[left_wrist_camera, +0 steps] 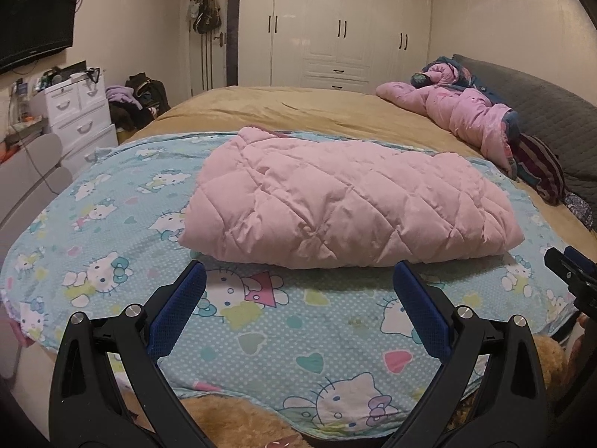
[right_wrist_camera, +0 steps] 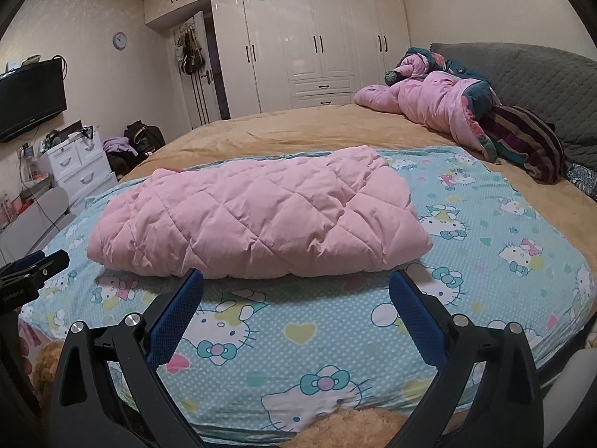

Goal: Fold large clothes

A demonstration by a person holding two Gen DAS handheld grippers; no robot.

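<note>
A folded pink jacket [left_wrist_camera: 347,198] lies just ahead of both wide-open, empty grippers (left [left_wrist_camera: 298,272], right [right_wrist_camera: 296,280]); folding looks finished, perhaps needing one last tidy.

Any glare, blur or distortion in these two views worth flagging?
Left wrist view: strong fisheye bending of the bed's edge, dark vignette corners, glare on the wardrobe. Right wrist view: same bending, glare on the wardrobe; the pink quilted coat is sharp, casting a soft shadow.
</note>
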